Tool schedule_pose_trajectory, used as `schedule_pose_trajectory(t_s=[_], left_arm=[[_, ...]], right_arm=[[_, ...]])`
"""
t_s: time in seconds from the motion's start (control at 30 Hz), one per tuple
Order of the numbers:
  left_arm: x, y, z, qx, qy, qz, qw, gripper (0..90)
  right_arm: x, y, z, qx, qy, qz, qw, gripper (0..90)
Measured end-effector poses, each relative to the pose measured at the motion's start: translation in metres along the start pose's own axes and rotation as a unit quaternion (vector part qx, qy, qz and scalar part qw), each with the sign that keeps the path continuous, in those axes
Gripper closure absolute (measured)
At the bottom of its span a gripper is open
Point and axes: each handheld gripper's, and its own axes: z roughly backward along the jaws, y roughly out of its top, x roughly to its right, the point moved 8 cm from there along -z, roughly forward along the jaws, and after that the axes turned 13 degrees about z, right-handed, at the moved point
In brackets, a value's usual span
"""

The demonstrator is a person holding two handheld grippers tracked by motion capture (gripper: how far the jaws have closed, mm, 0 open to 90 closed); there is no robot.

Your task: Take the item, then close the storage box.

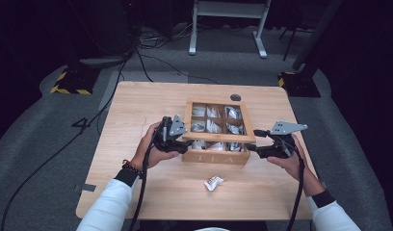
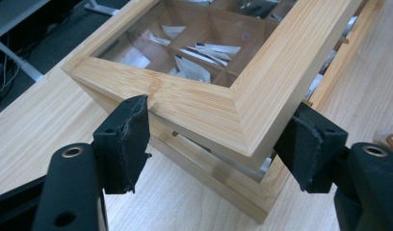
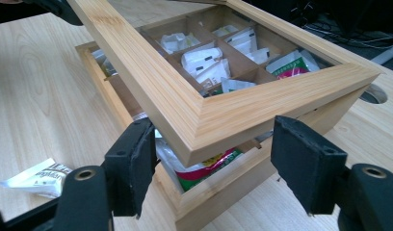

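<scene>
The tea box (image 1: 215, 156) is part open: its lid (image 2: 209, 103) is lifted a bit, with left gripper (image 2: 218, 144) and right gripper (image 3: 214, 163) spread around its front corners, not squeezing.

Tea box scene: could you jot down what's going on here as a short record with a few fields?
Box: wooden tea box marked TEA, divided into compartments holding tea bags
Lid: framed window lid, front edge raised off the box
Left gripper: jaws open, straddling the lid's near-left corner
Right gripper: jaws open, straddling the lid's near-right corner
Loose item: one tea bag on the wooden table in front of the box
</scene>
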Motion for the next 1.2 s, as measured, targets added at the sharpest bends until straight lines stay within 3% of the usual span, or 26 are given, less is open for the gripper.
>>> schedule_pose_trajectory(t_s=[0.27,0.43,0.57,0.83,0.97,1.0,1.03,1.07,1.2], left_arm=[[0.003,-0.006,-0.003,-0.016,-0.01,0.002,0.9998,28.5],[0.009,-0.015,-0.009,-0.047,-0.019,-0.007,0.9987,23.4],[0.011,-0.021,-0.014,-0.061,-0.006,-0.019,0.9979,23.1],[0.011,-0.028,-0.019,-0.071,-0.005,-0.023,0.9972,22.5],[0.011,-0.03,-0.019,-0.068,-0.014,-0.01,0.9976,20.9],[0.012,-0.029,-0.017,-0.055,-0.032,0.014,0.9979,22.3],[0.012,-0.029,-0.017,-0.055,-0.032,0.014,0.9979,23.4],[0.012,-0.028,-0.015,-0.049,-0.046,0.027,0.9974,23.9],[0.011,-0.031,-0.017,-0.058,-0.036,0.02,0.9975,22.1]], right_arm=[[-0.004,-0.005,-0.002,-0.014,0.003,-0.004,0.9999,32.7],[-0.007,-0.008,-0.003,-0.008,0.011,-0.015,0.9998,33.9],[-0.008,-0.012,-0.006,-0.018,0.014,-0.016,0.9996,34.0],[-0.013,-0.019,-0.015,-0.034,0.022,-0.012,0.9991,32.7],[-0.013,-0.02,-0.016,-0.033,0.023,-0.015,0.9991,32.7],[-0.013,-0.021,-0.016,-0.036,0.023,-0.015,0.999,32.8],[-0.013,-0.022,-0.017,-0.037,0.022,-0.014,0.999,32.5],[-0.014,-0.023,-0.017,-0.038,0.022,-0.013,0.999,32.4],[-0.014,-0.024,-0.016,-0.039,0.023,-0.014,0.9989,32.4]])
